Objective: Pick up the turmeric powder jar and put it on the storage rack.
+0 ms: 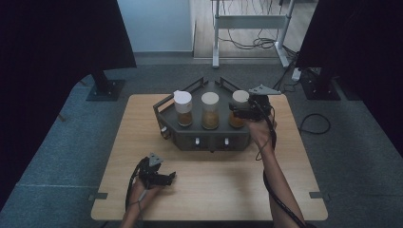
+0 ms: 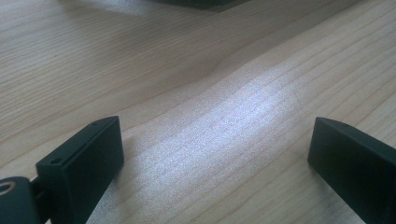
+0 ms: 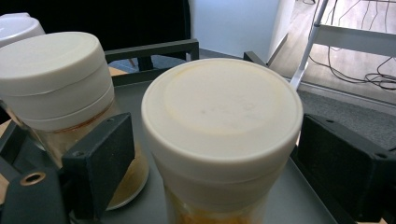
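**Right jar straddled by parted jaws**

Wooden tabletop (image 1: 209,190) is seen at the frame's centre, bearing a dark tray (image 1: 209,135). Three white-lidded jars are stood in it; the right jar (image 3: 222,140), at the tray's right end, is flanked by the right gripper (image 1: 242,111), whose jaws are parted on either side of its lid, with a gap visible on the left. The middle jar (image 3: 56,79) is seen just beside it. At lower left, the left gripper (image 1: 164,178) is held over bare wood, jaws wide apart.

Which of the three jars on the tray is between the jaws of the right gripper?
The rightmost jar: the right gripper straddles it, while the other two jars stand free.
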`<action>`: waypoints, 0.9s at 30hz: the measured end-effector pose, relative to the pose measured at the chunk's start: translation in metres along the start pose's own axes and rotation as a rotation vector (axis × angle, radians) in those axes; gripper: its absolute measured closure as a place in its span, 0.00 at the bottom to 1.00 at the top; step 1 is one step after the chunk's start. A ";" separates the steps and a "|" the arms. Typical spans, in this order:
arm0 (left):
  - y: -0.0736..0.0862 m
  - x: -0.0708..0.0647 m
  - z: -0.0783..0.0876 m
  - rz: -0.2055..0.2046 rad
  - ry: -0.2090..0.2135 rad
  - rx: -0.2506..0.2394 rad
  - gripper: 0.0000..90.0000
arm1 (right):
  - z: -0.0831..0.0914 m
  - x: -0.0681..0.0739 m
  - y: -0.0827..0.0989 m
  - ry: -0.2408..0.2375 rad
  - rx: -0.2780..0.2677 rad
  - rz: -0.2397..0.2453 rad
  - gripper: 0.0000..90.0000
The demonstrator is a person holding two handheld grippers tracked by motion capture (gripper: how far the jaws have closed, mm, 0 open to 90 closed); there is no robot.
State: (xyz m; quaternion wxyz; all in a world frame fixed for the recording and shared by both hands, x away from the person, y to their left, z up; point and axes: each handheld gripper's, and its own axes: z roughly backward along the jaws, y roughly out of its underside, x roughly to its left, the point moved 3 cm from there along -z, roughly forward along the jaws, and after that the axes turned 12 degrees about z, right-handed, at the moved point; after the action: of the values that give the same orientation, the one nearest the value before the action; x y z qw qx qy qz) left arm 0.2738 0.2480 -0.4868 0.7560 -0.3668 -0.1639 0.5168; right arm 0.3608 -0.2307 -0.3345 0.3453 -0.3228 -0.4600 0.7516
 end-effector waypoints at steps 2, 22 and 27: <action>0.000 0.000 0.000 0.000 0.000 0.000 0.04 | 0.000 0.000 0.000 -0.007 0.004 0.003 0.12; 0.000 0.000 0.000 0.000 0.000 0.000 0.04 | 0.011 -0.003 0.005 -0.012 -0.011 -0.006 0.14; 0.000 0.000 0.000 0.000 0.000 0.000 0.04 | 0.016 -0.002 0.004 -0.018 -0.012 0.001 0.14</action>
State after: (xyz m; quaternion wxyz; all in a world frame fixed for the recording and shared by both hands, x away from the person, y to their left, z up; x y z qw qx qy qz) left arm 0.2738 0.2480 -0.4867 0.7561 -0.3666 -0.1638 0.5167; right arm 0.3482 -0.2407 -0.3324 0.3386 -0.3185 -0.4675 0.7519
